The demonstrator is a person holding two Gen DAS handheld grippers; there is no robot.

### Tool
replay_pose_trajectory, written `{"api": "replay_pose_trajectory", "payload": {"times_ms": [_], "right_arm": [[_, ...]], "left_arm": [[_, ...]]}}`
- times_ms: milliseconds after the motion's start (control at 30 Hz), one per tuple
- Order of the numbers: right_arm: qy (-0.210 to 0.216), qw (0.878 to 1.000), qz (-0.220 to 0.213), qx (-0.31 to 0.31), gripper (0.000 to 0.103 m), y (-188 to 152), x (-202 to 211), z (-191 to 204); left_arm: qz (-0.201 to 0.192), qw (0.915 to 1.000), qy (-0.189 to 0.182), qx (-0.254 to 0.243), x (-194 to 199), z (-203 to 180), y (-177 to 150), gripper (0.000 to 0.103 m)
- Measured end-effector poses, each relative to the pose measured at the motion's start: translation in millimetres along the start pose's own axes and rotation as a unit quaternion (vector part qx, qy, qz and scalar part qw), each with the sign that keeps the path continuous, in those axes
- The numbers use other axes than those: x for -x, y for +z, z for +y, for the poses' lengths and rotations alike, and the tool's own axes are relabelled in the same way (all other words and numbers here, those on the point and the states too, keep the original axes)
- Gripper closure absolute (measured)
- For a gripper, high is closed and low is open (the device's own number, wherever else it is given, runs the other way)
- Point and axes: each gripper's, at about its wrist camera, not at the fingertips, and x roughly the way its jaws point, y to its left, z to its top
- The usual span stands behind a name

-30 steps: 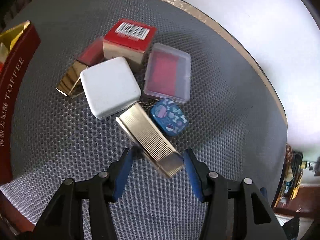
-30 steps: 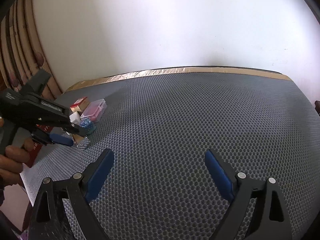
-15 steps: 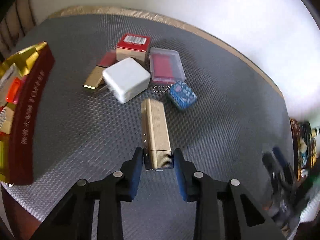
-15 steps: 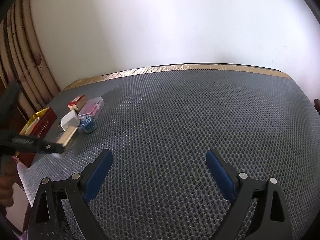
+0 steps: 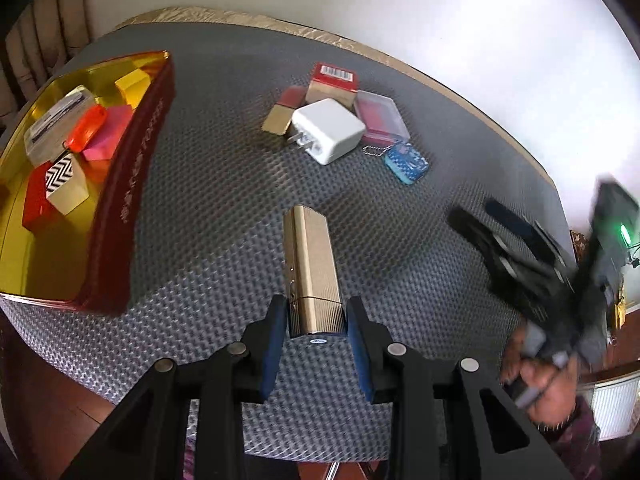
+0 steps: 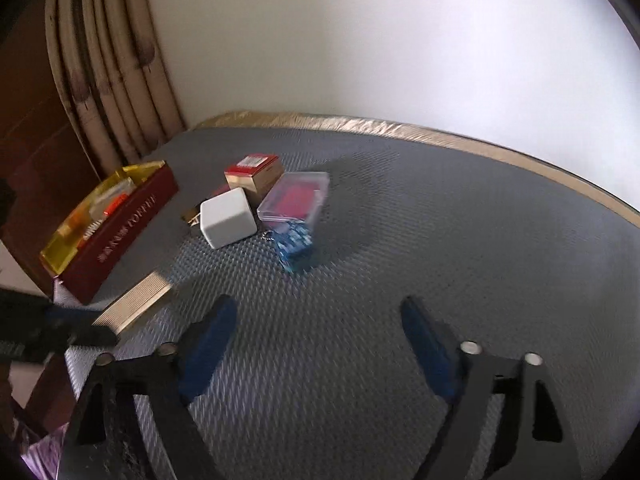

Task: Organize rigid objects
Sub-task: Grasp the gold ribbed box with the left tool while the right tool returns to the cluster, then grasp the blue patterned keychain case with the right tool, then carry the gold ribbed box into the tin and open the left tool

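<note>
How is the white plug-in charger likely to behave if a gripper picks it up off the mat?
The white charger looks like a rigid block, so it probably won't flex. Its glossy, rounded shell may slip between pads. Its flat faces suggest that it won't roll, though its prongs could snag the mesh mat.

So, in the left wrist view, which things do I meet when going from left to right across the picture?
Red tin with small boxes inside → gold ribbed case held between the left gripper fingers → blue keychain tag → right gripper, blurred.
</note>
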Motion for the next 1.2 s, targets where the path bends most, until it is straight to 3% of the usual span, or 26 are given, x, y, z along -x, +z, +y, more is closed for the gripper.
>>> {"api": "replay_pose_trajectory", "payload": {"times_ms": [300,500,533,567,933,1200], "right_arm": [[-0.003,0.999,0.039,0.024,0.028,30,-49,8],[-0.005,0.997,0.063,0.046,0.06,35,-69,16],[-0.001,0.997,0.061,0.044,0.072,35,-69,16],[0.0,0.997,0.06,0.041,0.074,35,-68,15],[0.023,0.999,0.039,-0.004,0.074,2,-26,11],[0.018,0.999,0.039,-0.004,0.074,-3,-23,13]], "left_arm": [[0.012,0.9999,-0.011,-0.005,-5,16,-4,0.072],[0.02,0.9997,-0.012,0.001,-21,17,7,0.072],[0.02,0.9997,-0.013,0.001,-23,17,8,0.072],[0.021,0.9997,-0.011,0.0,-25,17,11,0.072],[0.034,0.9992,0.004,-0.021,-44,11,29,0.071],[0.01,0.9992,0.008,-0.039,-45,2,34,0.073]]}}
